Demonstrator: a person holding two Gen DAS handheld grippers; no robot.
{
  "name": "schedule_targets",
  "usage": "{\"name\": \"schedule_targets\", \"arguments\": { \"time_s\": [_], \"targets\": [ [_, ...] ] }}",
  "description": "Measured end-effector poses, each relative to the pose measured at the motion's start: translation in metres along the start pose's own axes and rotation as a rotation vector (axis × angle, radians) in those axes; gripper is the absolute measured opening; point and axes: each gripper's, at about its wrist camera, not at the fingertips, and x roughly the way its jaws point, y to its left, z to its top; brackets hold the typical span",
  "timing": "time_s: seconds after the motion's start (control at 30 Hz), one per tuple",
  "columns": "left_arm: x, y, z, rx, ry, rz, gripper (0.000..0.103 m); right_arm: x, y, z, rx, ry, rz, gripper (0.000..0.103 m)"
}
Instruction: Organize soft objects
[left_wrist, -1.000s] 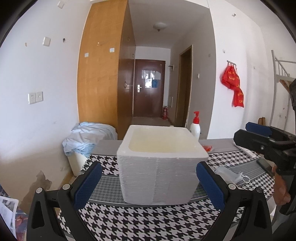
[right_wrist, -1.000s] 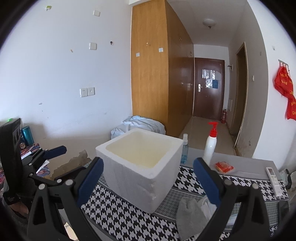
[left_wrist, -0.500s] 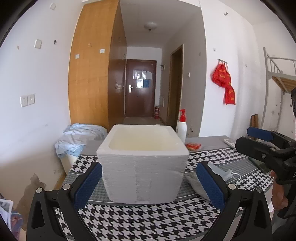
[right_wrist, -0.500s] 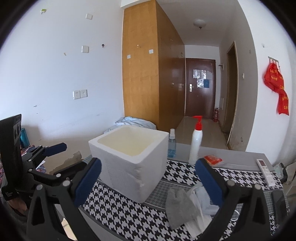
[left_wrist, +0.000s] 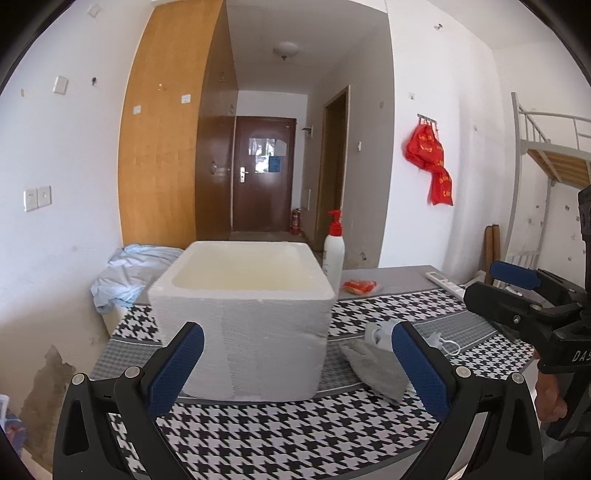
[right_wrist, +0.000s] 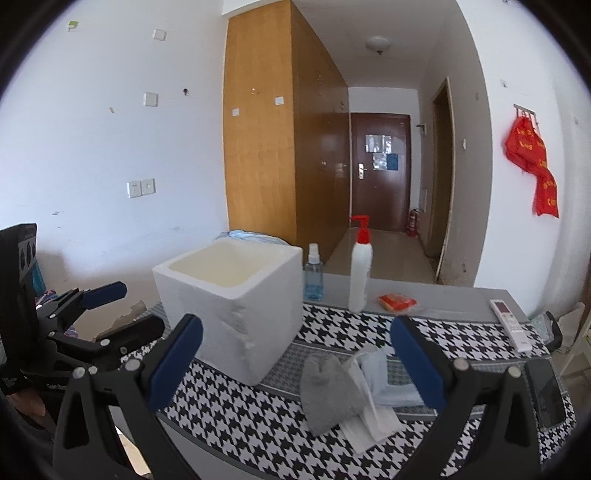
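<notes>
**Two open grippers over a foam box and a heap of soft things**

One white square foam box stands open-topped on the houndstooth-patterned table, toward its left side. Its pale cream inside shows only bare walls; the bottom is hidden from both views, so what lies in it cannot be told.

Just right of the box, near the front edge, lies the pile of soft objects. A grey sock-like cloth piece is on top at the left, flat and limp, with a rounded notched end pointing away. Under and beside it are folded white cloths and a pale blue-white face mask, all touching one another.

At the far edge of the table stand a clear blue spray bottle and a tall white pump bottle with a red top, with a small orange-red packet to their right. A white remote control and a dark phone lie at the right end.

The left gripper is spread wide and holds nothing, with the box between its blue pads. The right gripper is likewise wide and empty, above the soft pile.
</notes>
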Motion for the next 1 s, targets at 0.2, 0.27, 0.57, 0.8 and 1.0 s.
{"name": "schedule_targets", "arguments": {
  "time_s": [0.2,0.27,0.57,0.8,1.0],
  "targets": [
    [0.006,-0.011,-0.005,0.004,0.006,-0.025,0.102,-0.003,-0.01,-0.008,0.015,0.007,-0.022,0.103],
    [0.007,-0.014,-0.006,0.007,0.006,-0.035,0.102,-0.004,-0.012,-0.011,0.02,0.009,-0.028,0.103],
    [0.012,-0.026,-0.012,0.018,0.018,-0.076,0.102,-0.008,-0.023,-0.019,0.038,0.021,-0.057,0.103],
    [0.019,-0.032,-0.015,0.023,0.033,-0.102,0.102,-0.013,-0.034,-0.027,0.057,0.034,-0.091,0.103],
    [0.023,-0.042,-0.017,0.033,0.046,-0.136,0.102,-0.018,-0.042,-0.031,0.068,0.038,-0.115,0.103]
  ]
}}
